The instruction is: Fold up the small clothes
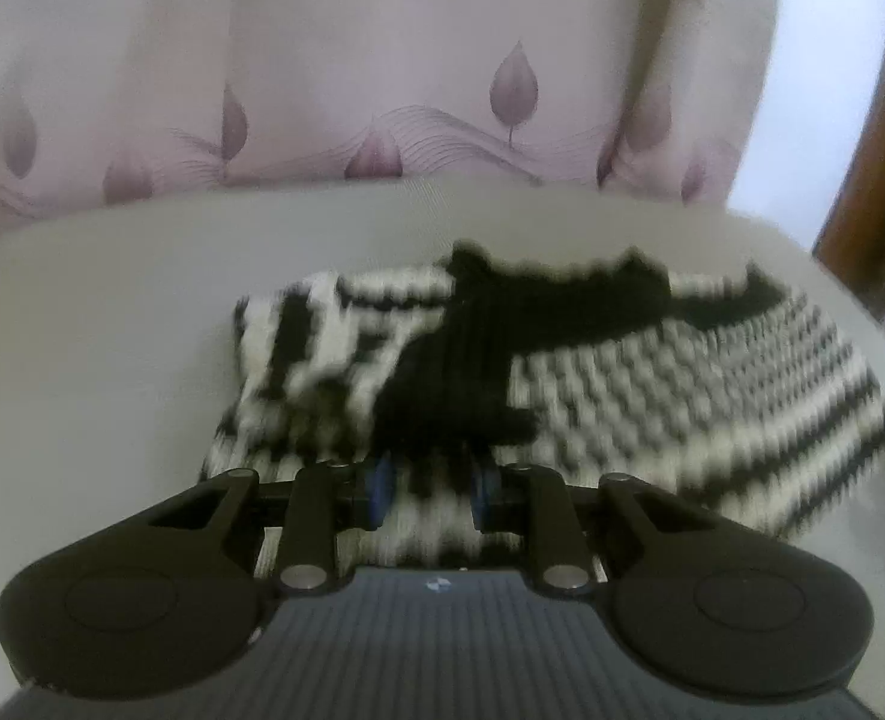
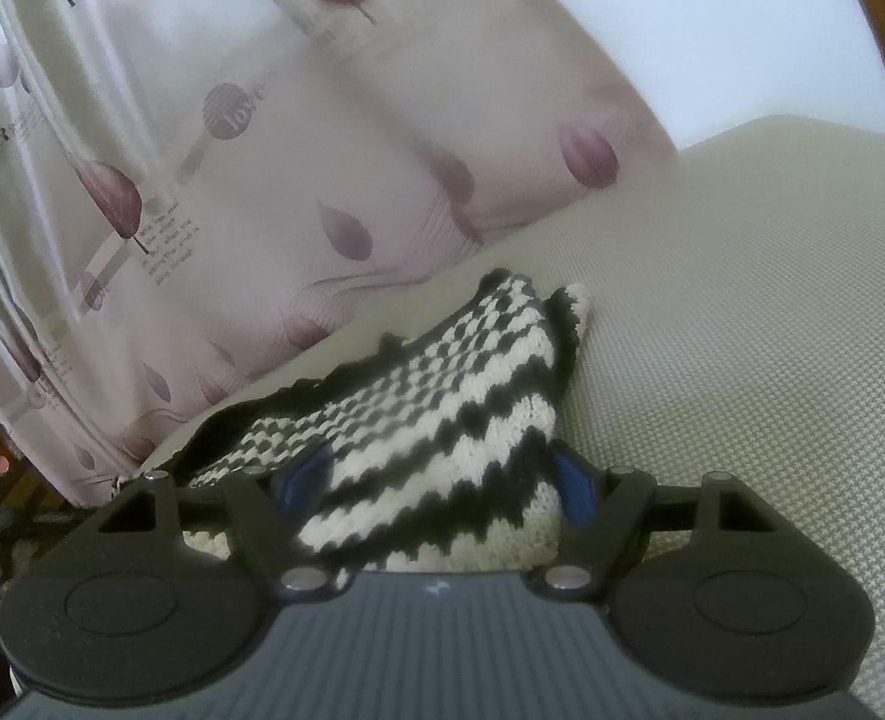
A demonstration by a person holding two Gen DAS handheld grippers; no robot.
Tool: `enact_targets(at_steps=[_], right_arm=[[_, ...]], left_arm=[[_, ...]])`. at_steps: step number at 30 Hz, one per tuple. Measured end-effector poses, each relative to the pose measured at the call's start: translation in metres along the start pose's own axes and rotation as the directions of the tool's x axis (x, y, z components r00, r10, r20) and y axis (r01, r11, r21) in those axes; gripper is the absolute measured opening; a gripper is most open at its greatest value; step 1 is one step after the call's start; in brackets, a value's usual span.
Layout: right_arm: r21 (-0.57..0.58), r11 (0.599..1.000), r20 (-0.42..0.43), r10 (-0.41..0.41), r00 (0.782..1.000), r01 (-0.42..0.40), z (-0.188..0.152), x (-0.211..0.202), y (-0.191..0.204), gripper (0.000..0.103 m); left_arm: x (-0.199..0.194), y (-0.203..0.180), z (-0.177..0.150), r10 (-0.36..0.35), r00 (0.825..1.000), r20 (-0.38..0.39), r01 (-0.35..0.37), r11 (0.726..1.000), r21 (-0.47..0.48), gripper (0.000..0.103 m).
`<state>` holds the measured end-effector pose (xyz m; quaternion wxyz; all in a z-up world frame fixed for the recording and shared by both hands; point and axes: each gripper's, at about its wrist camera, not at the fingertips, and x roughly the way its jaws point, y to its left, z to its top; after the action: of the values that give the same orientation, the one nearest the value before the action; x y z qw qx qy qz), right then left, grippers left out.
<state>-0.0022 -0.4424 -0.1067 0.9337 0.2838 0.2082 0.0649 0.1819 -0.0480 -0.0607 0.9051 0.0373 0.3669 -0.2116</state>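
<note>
We see the black-and-white knitted garment point(image 1: 562, 372) lying just ahead of the left gripper point(image 1: 430, 495), whose jaws stand slightly apart with a striped edge passing beneath them, apparently unclamped. The right gripper point(image 2: 442, 480) stands wide apart, its pads flanking but seemingly not pressing the garment's striped edge on the grey cushion point(image 2: 742, 300). We judge one fold laid over; further folds and tidying remain.

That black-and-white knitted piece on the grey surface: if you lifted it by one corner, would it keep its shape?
Probably not. The knitted garment already lies in soft folds, so it would likely droop. Its chunky, fuzzy knit suggests pads would catch rather than slip. It looks light for its size.
</note>
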Motion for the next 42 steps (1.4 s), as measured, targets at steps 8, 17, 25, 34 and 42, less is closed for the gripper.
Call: enact_targets(at_steps=[8,17,25,34,42], right_arm=[[0.049,0.999,0.020,0.010,1.000,-0.011,0.000,-0.003,-0.008,0.077],[0.082,0.997,0.063,-0.007,0.998,0.002,0.002,-0.009,-0.013,0.078],[-0.069,0.989,-0.013,-0.130,0.991,0.129,0.008,0.018,0.008,0.077],[-0.120,0.978,-0.088,-0.180,0.980,0.169,0.002,0.041,0.010,0.078],[-0.196,0.960,-0.084,-0.218,0.972,0.199,-0.004,0.047,0.022,0.081]], left_arm=[[-0.023,0.066,0.016,0.213,0.958,0.193,-0.136,0.927,-0.348,0.081],[-0.021,0.077,-0.026,0.174,0.985,0.008,-0.170,0.972,-0.161,0.091],[-0.004,0.098,-0.029,0.036,0.999,-0.006,-0.036,0.969,-0.243,0.095],[0.021,0.098,-0.012,-0.063,0.998,-0.006,0.060,0.976,-0.211,0.093],[0.030,0.082,-0.007,0.004,1.000,-0.012,-0.006,0.988,-0.152,0.099]])
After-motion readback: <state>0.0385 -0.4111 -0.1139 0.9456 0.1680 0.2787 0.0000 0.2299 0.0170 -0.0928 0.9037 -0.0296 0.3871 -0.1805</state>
